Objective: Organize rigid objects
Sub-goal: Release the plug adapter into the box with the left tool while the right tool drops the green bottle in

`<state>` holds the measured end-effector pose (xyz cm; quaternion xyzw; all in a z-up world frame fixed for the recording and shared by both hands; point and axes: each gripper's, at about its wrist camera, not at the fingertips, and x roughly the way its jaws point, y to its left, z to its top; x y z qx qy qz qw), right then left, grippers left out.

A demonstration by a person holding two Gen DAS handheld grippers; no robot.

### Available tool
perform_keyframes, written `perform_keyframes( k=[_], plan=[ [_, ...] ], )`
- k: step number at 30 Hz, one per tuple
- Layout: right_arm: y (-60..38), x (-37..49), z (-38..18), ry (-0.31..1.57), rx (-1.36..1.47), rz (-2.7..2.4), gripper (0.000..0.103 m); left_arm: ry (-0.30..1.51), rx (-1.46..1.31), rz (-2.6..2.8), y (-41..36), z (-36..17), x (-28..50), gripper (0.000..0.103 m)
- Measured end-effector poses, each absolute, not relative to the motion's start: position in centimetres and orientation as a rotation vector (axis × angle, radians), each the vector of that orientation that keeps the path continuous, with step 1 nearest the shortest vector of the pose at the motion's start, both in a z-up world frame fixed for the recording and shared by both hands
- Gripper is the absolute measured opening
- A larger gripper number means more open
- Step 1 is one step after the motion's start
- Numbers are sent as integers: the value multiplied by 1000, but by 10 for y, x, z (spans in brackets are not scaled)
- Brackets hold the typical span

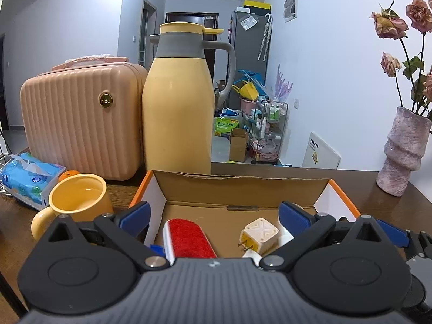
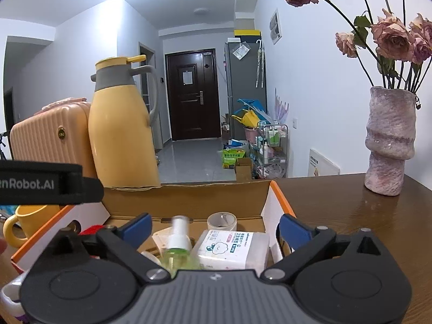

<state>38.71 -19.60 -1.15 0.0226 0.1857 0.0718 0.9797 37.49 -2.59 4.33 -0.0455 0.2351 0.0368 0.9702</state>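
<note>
My left claw point(image 1: 213, 216) stands spread wide and released, nothing between its blue pads, above the open cardboard box with orange-edged white side walls point(image 1: 243, 189) that sits on the dark brown wooden worktop point(image 1: 391, 208). In that box, below the claw, lies a red-bristled lint brush with a white frame point(image 1: 187, 239), its long axis running from near me toward the box's far wall, leaning slightly left at the far end. Just right of it rests a cream cube-shaped plug adapter point(image 1: 259, 237), its metal prongs pointing left and toward me.

My right claw point(image 2: 214, 229) is likewise spread and empty, over the right part of the same box. Beneath it I see a clear green spray bottle with a white nozzle point(image 2: 178, 245), nozzle end pointing toward the far wall, blurred at the tip. Touching its right side is a pink-and-white wrapped tissue pack point(image 2: 232, 248) lying flat, and beyond that a roll of pale tape point(image 2: 222, 220) near the far wall.

Left of the box stands a yellow ceramic mug point(image 1: 78, 202); behind it stands a tall yellow thermos jug with a grey collar point(image 1: 178, 100).
</note>
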Motion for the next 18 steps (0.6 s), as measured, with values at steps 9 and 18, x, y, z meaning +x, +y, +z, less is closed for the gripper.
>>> perform_keyframes(
  k=[9, 18],
  plan=[
    [-195, 380, -5, 384, 18, 137, 103, 461, -90, 76, -20, 47, 362, 103],
    [-198, 349, 10, 368, -10, 148, 103, 446, -101, 82, -5, 55, 332, 103]
  ],
)
